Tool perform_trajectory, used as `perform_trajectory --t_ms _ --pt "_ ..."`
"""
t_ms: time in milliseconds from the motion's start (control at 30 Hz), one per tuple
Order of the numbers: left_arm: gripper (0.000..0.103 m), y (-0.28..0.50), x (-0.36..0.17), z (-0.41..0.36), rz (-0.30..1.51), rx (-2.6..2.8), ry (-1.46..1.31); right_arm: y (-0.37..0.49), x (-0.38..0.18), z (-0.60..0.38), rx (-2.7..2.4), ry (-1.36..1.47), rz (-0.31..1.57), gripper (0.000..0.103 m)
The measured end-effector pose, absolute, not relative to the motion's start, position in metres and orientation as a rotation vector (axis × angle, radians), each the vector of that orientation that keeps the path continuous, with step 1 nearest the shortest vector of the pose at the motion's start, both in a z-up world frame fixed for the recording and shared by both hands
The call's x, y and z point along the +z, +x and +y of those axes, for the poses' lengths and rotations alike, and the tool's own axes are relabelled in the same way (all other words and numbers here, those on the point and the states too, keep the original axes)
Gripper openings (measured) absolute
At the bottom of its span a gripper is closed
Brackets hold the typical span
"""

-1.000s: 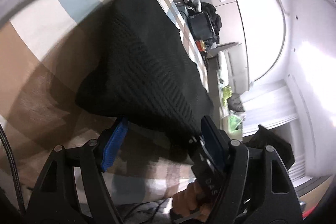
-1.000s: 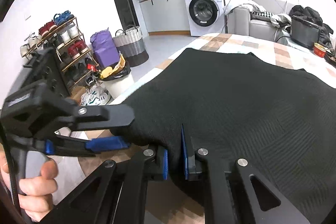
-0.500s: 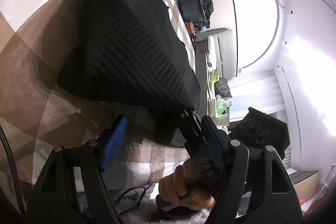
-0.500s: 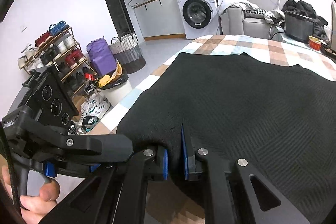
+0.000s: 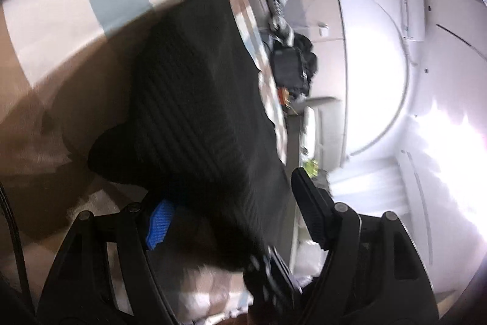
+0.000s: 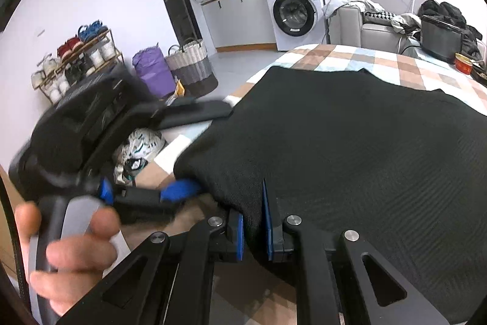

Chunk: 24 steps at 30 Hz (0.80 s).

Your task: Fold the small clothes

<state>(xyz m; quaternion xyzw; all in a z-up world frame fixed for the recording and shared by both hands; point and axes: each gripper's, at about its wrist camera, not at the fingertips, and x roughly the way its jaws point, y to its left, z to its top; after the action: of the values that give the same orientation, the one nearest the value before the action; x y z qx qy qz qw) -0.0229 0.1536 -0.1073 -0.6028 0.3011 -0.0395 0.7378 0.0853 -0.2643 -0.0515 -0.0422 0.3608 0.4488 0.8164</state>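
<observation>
Nearest the right wrist camera, the right gripper (image 6: 254,229) had its blue pads pinching the near hem of a black knit garment (image 6: 350,142). At nine o'clock the left gripper (image 6: 194,151), in a person's hand (image 6: 70,252), held its fingers spread around the hem's corner. Farther off, the garment lay across a checked bedcover (image 6: 365,57); it looked soft, limp and light, best taken by its corners.

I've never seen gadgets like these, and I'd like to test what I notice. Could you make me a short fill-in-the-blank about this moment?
1. The right gripper is clamped on the edge of a ____ knitted garment.
2. The garment lies on a ____ patterned cloth.
3. The left gripper has its jaws ____ around the garment's edge.
4. By the far wall stands a white ____ machine.

Missing words: black; checked; open; washing
</observation>
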Motion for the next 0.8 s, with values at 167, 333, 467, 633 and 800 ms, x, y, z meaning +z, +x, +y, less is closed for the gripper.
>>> perform_trajectory --t_ms 167,333,467,633,800 --pt "0.044 -0.013 -0.102 0.155 0.639 0.049 -1.263 0.081 -0.059 -0.263 0.966 -0.111 0.779 0.011" --pt "0.022 0.004 -0.078 0.147 0.647 0.077 -1.092 0.082 -0.065 -0.264 1.002 -0.151 0.811 0.013" --pt "0.020 0.022 -0.045 0.123 0.640 0.055 -0.913 0.089 -0.053 -0.292 1.033 -0.109 0.808 0.021" --pt "0.020 0.064 0.007 0.067 0.622 -0.034 -0.663 0.108 -0.041 -0.368 0.908 -0.020 0.785 0.041" --pt "0.020 0.103 0.039 -0.030 0.659 -0.195 -0.403 0.132 -0.041 -0.450 0.668 0.027 0.778 0.042"
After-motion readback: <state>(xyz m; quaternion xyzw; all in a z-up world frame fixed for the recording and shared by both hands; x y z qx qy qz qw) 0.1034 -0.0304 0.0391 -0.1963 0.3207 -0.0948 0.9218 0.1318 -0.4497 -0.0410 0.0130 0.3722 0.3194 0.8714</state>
